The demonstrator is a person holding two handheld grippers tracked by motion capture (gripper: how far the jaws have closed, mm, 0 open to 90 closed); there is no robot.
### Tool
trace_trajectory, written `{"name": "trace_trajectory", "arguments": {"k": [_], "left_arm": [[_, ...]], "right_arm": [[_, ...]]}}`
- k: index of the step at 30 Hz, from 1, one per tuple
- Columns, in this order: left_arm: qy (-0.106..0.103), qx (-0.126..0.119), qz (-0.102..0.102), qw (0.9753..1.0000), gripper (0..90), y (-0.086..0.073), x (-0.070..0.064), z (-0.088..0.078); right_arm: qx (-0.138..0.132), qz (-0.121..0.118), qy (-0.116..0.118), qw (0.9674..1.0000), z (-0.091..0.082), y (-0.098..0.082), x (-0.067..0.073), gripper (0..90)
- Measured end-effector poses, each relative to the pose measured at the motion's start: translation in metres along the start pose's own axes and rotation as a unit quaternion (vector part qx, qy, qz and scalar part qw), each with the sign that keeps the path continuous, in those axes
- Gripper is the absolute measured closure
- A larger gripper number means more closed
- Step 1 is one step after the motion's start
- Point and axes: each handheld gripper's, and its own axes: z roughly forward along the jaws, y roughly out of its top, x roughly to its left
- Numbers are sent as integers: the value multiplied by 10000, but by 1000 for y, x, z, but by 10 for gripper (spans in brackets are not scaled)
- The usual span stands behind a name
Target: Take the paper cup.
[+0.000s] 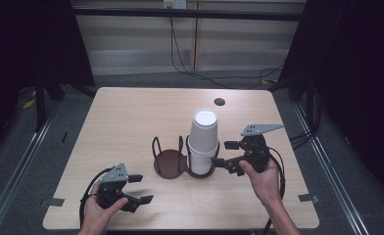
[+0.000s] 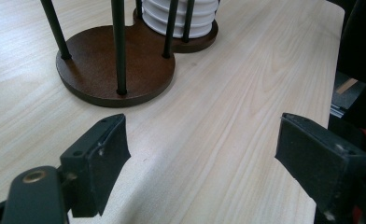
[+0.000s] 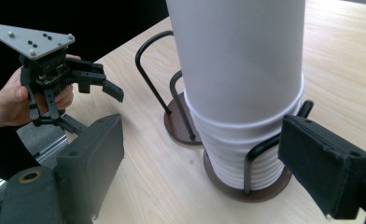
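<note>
left gripper [image 1: 140, 188] at 7 o'clock on the bench [image 1: 121, 117]: fingers wide open, holding nothing | right gripper [image 1: 225, 154] at 3 o'clock of cup stack [image 1: 203, 139]: wide open, empty | stack sits in holder [image 1: 169, 164], mid-bench | best guess: close slowly around top cup, lift straight up

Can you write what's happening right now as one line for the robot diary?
left gripper: open, near table edge | right gripper: open, beside cup stack | cup stack: in holder's right ring | left ring: empty
</note>
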Motion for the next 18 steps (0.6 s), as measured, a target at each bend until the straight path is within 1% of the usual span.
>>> {"name": "trace_trajectory", "arguments": {"k": [1, 2, 3, 6, 7, 8, 11, 14, 16, 18], "left_arm": [[5, 13, 6, 10000, 167, 0, 0, 1], [5, 13, 6, 10000, 167, 0, 0, 1], [5, 51, 19, 10000, 167, 0, 0, 1], [-55, 92, -25, 9999, 167, -1, 0, 4], [-57, 99, -15, 9999, 167, -1, 0, 4], [-66, 100, -11, 9999, 167, 0, 0, 4], [-74, 92, -8, 9999, 167, -1, -1, 4], [-69, 83, -20, 9999, 167, 0, 0, 4], [-70, 93, -23, 9999, 167, -1, 0, 4], [-71, 90, -13, 9999, 167, -1, 0, 4]], "right_arm": [[-30, -16, 37, 10000, 0, 4, 0, 145], [-30, -16, 37, 10000, 0, 4, 0, 145], [93, -63, 23, 9999, 1, 9, 0, 145], [46, -46, 43, 10000, 0, 13, -1, 145], [66, -34, 90, 9999, 0, 18, -1, 147], [66, -34, 90, 9999, 0, 18, -1, 147], [58, -91, 69, 9999, -1, 26, -2, 146], [50, -106, 40, 9999, 0, 34, -3, 146], [92, -122, 48, 9999, 2, 39, -4, 147], [61, -127, 28, 9999, 3, 43, -4, 147]]}}
